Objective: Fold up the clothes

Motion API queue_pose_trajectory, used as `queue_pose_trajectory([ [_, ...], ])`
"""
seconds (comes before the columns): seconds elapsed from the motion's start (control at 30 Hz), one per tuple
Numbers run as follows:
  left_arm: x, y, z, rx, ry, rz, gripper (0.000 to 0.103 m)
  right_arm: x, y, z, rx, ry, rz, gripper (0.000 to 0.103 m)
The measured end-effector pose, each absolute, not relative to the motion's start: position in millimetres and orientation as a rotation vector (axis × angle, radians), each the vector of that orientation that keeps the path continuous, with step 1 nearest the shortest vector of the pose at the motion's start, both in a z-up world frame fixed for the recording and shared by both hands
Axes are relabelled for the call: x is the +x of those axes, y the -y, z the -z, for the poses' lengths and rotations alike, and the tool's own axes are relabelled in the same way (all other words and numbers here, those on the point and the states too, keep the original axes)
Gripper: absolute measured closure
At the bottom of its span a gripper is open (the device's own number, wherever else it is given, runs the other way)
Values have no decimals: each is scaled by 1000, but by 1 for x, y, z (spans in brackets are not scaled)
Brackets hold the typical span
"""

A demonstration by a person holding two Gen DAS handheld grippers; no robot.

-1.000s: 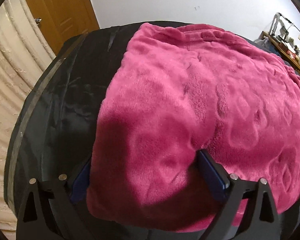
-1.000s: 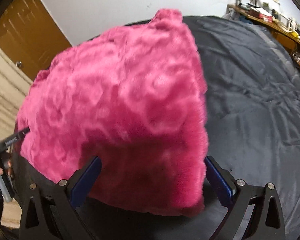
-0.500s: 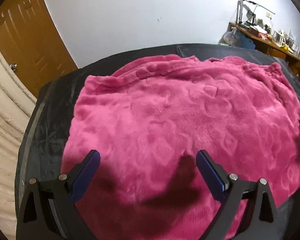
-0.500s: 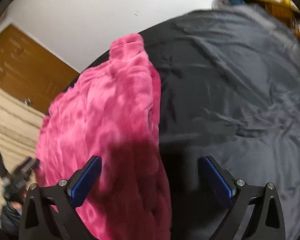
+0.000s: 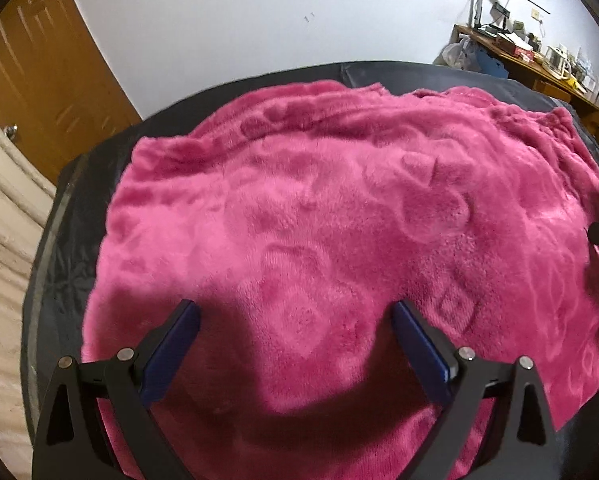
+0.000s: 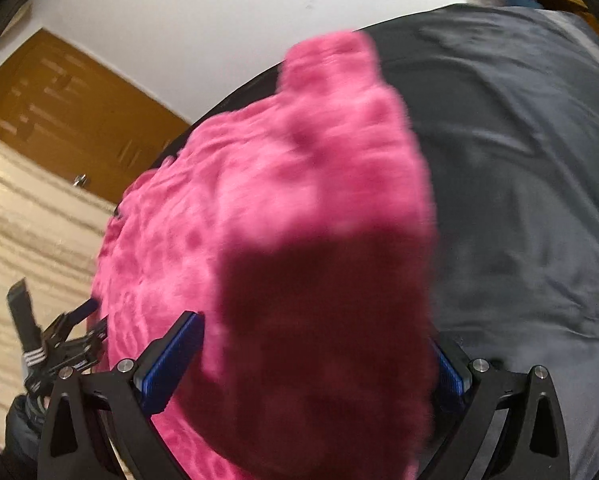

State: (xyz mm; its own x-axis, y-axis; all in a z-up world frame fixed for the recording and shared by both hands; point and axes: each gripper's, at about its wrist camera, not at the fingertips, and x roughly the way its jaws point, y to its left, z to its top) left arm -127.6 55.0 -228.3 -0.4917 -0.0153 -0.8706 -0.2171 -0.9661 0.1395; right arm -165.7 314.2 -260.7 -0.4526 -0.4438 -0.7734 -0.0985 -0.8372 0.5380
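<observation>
My left gripper [image 5: 295,344] and right gripper [image 6: 315,354] both hang spread wide and empty over the pink fleece garment [image 5: 339,216], which lies spread on the dark bed [image 6: 519,160], ready for a fresh fold.

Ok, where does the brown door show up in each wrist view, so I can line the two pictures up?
Left wrist: the door fills the upper left corner, left of the white wall, its knob low on its left edge, beyond the pink garment.
Right wrist: the door is again upper left, blurred, knob at its lower edge, left of the garment.
Shared landmark: the dark sheet under the garment.
</observation>
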Motion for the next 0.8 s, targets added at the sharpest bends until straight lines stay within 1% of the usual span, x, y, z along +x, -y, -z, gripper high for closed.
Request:
queue_pose_trajectory([
  [0.1, -130, -54, 233, -1523, -351, -2593, 3, -170, -306, 261, 1505, 749, 2375, 0],
  [0.23, -131, -54, 238, -1523, -345, -2602, 0, -173, -310, 263, 1483, 805, 2328, 0],
  [0.5, -130, -53, 245, -1494, -348, -2606, 0, -180, -314, 269, 1461, 869, 2202, 0],
  [0.53, -129, -53, 245, -1490, -351, -2608, 0, -181, -312, 269, 1463, 874, 2201, 3],
  [0.6, -128, -53, 246, -1480, -353, -2611, 0, -183, -309, 270, 1463, 897, 2199, 12],
  [0.67, -126, -54, 248, -1465, -354, -2613, 0, -182, -311, 272, 1447, 937, 2196, 32],
  [0.7, -125, -53, 249, -1455, -352, -2614, 0, -182, -312, 273, 1442, 945, 2195, 34],
  [0.8, -121, -52, 252, -1454, -353, -2609, 0, -183, -310, 277, 1447, 941, 2196, 35],
])
